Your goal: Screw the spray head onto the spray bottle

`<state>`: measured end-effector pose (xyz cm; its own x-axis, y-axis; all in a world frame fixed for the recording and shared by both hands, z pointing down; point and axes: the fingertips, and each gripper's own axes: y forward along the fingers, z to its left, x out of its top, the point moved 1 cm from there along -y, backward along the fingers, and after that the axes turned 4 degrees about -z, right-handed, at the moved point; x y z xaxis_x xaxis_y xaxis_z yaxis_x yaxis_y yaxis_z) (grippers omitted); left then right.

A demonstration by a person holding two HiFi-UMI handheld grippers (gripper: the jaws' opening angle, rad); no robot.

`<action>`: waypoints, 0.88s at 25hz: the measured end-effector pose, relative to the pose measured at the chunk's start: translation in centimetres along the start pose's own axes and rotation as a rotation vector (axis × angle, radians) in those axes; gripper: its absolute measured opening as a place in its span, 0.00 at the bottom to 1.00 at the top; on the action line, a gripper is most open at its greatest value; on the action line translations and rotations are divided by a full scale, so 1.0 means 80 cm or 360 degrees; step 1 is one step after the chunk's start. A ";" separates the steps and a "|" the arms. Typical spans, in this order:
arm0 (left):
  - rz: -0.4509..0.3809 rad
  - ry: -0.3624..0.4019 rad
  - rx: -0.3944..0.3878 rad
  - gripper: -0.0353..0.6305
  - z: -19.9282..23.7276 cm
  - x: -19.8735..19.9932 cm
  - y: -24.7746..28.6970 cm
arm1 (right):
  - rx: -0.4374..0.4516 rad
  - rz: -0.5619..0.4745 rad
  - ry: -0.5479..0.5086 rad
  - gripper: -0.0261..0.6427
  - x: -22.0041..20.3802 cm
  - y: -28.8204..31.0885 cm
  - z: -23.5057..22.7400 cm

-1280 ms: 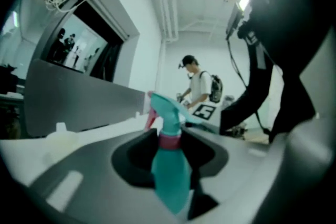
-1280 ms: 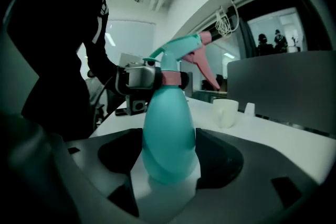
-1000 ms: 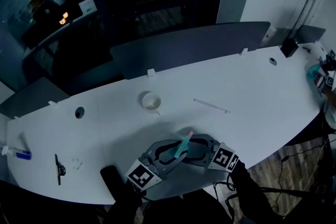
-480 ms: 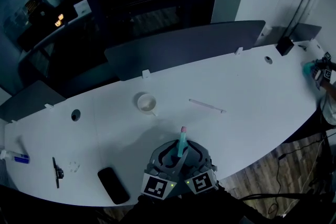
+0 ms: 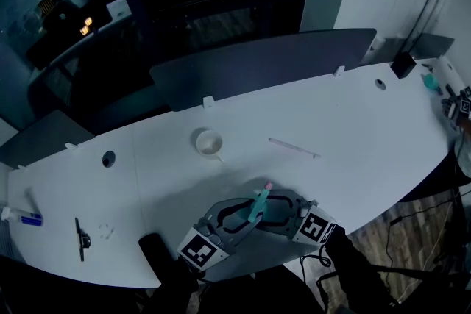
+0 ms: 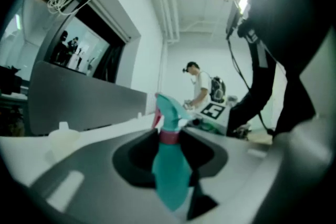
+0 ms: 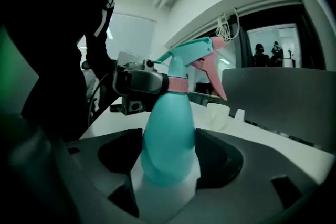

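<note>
Close to the near edge of the white table, the blue-green spray bottle is held between two grippers, leaning a little. Its spray head already sits on top, above a pink ring. The right gripper squeezes the bottle's fat belly with jaws set wide, likely to keep it from spinning. The left gripper comes from the other side and pinches with narrower jaws up by the pink ring (that looks like the part that has to turn). Farther back on the table are a small white cup and a thin stick, both well away.
</note>
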<state>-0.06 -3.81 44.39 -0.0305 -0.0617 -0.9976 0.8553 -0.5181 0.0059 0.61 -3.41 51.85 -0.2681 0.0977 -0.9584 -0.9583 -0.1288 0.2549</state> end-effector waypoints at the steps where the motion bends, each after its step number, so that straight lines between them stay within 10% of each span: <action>1: 0.0001 -0.0015 -0.0030 0.26 0.000 -0.001 -0.002 | 0.0055 0.0013 -0.0005 0.53 -0.002 0.000 0.000; 16: 0.0044 0.0000 0.0089 0.35 0.002 0.010 -0.005 | -0.0048 0.0031 0.0046 0.53 -0.002 0.003 -0.002; 22: 0.0101 0.0193 0.0160 0.35 0.004 0.000 0.017 | -0.0148 0.0055 0.0073 0.53 -0.001 0.004 -0.006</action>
<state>0.97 -4.80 44.42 0.0899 0.0028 -0.9960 0.7973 -0.5995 0.0702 0.39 -3.89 51.95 -0.2938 0.0464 -0.9548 -0.9348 -0.2224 0.2768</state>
